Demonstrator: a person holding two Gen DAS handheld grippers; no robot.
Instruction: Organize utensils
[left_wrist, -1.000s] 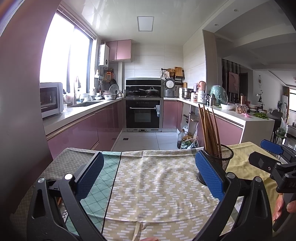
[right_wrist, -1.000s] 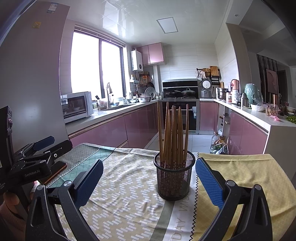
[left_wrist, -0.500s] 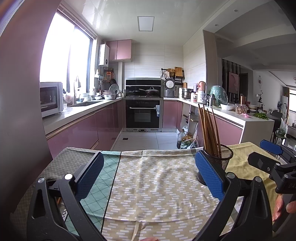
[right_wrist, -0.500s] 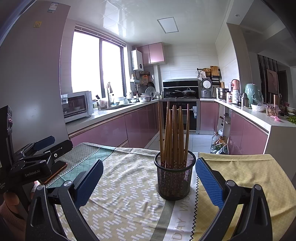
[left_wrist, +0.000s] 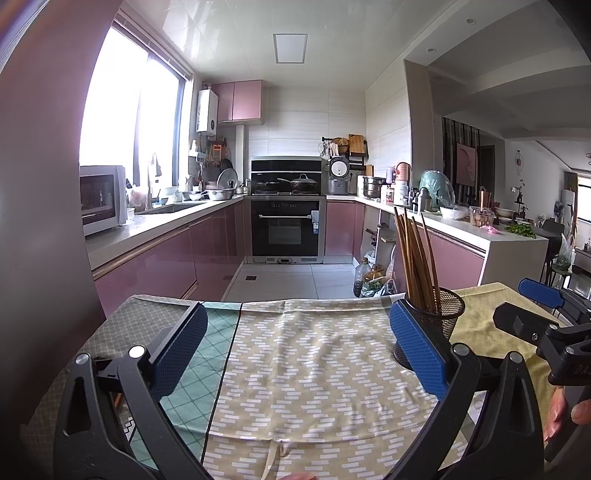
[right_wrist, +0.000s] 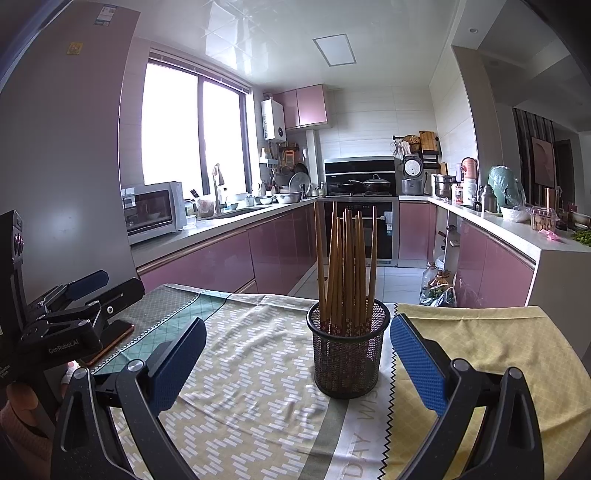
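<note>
Between my right tool (right_wrist: 295, 363) pads, both spread wide and gripping nothing, stands the mesh cup (right_wrist: 348, 350) on the desk (right_wrist: 498, 347) cloth, chopsticks (right_wrist: 345, 266) upright inside. My left tool (left_wrist: 295, 356) gapes just as empty, the cup beyond its right pad. I'd judge a level approach, closing low on the cup, best. One cup; roughly ten sticks, overlapping.

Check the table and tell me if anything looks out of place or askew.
Nothing stands out. The chopsticks stand in the upright mesh holder on the cloths, merely leaning at slightly different angles. Both tongs are open and empty.
</note>
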